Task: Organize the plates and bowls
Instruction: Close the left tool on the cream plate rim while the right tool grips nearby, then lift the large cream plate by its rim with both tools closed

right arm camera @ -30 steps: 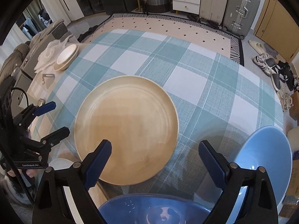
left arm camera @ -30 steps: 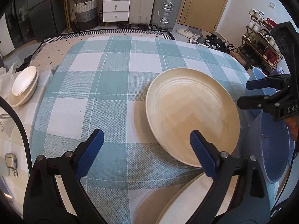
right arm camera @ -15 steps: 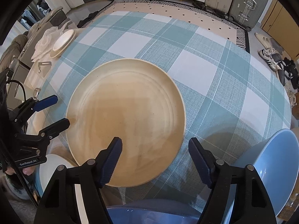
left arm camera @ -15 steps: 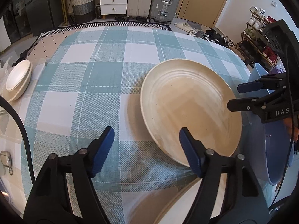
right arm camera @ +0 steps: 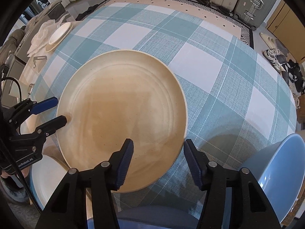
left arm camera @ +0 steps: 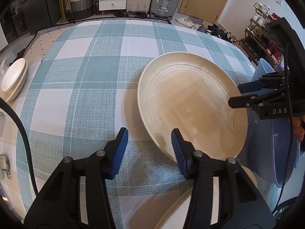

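Note:
A large beige plate lies on the checked tablecloth and also shows in the right wrist view. My left gripper is open, its jaws on either side of the plate's near rim. My right gripper is open, its jaws on either side of the plate's opposite rim. Neither one clamps the plate. Each gripper shows in the other's view, the right one and the left one, at the plate's edge.
Stacked white bowls sit at the table's left edge, also in the right wrist view. A blue bowl and another blue dish lie near the right gripper. A beige plate and a white plate lie at the near edge.
Both grippers have moved in toward the beige plate and their jaws have narrowed, now straddling its rim from opposite sides. The plate has stayed on the cloth.

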`<action>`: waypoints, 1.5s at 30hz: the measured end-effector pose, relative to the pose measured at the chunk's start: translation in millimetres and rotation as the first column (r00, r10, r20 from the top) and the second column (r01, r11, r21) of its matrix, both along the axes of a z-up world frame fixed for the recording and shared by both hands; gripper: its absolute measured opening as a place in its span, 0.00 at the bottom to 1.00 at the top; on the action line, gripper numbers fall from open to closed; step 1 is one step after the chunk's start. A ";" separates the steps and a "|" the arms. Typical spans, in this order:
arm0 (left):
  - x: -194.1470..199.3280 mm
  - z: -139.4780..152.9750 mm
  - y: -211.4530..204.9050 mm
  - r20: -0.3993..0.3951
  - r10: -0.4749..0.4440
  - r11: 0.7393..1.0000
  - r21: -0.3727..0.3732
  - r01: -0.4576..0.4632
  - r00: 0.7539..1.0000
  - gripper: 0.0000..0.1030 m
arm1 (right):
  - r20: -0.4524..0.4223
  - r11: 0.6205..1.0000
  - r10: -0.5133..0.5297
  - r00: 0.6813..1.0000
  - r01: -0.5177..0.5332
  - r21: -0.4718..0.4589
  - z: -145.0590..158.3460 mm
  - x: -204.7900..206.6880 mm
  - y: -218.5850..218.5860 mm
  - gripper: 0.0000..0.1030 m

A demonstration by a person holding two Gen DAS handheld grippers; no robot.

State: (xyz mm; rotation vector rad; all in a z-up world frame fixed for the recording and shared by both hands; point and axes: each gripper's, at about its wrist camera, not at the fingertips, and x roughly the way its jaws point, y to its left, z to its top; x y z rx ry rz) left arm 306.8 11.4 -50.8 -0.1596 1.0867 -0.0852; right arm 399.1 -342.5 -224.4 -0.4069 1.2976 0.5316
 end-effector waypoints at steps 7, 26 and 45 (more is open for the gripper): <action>-0.4 -2.7 -5.5 -0.002 -0.023 1.000 -0.014 0.023 1.000 0.29 | 0.028 1.000 0.008 1.000 -0.008 -0.024 1.2 -4.0 -0.6 0.36; -6.0 3.9 3.3 0.026 0.009 0.999 0.041 -0.010 1.000 0.23 | 0.102 0.999 0.042 0.994 -0.038 -0.033 5.0 -14.7 7.4 0.26; -23.0 37.6 -1.8 0.108 -0.025 0.998 0.051 0.020 0.994 0.19 | 0.200 0.996 0.092 0.975 -0.089 -0.023 31.7 -38.4 26.4 0.16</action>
